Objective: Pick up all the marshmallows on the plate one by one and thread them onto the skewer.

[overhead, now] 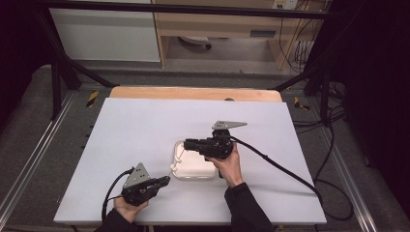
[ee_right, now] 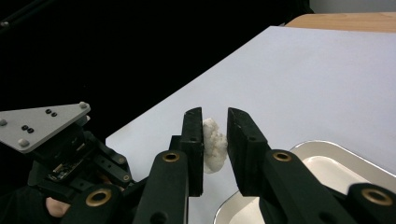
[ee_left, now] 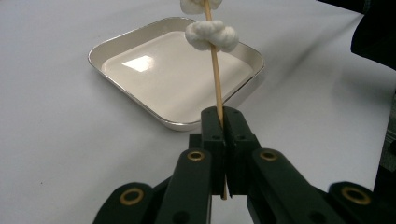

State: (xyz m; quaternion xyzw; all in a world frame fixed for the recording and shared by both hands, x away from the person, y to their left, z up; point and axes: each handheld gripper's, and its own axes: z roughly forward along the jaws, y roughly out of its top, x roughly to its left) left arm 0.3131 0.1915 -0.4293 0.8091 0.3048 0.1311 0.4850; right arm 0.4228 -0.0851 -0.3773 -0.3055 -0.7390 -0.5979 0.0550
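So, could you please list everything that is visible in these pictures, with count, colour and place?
tray: one, white with a shiny rim, on the table near the middle, nothing lying in it
stick: one, pale wood, thin, clamped in the left tool and rising over the tray
soft lumps: at least two, white, threaded on the stick; one sits between the jaws of the right tool
table: one, pale grey top with a wooden edge at the far side
cables: several, black, on the floor to the right
left tool: one, black, shut on the stick
right tool: one, black, around a lump above the tray; whether the pads press it is unclear
hands: two, in dark sleeves, each holding a tool
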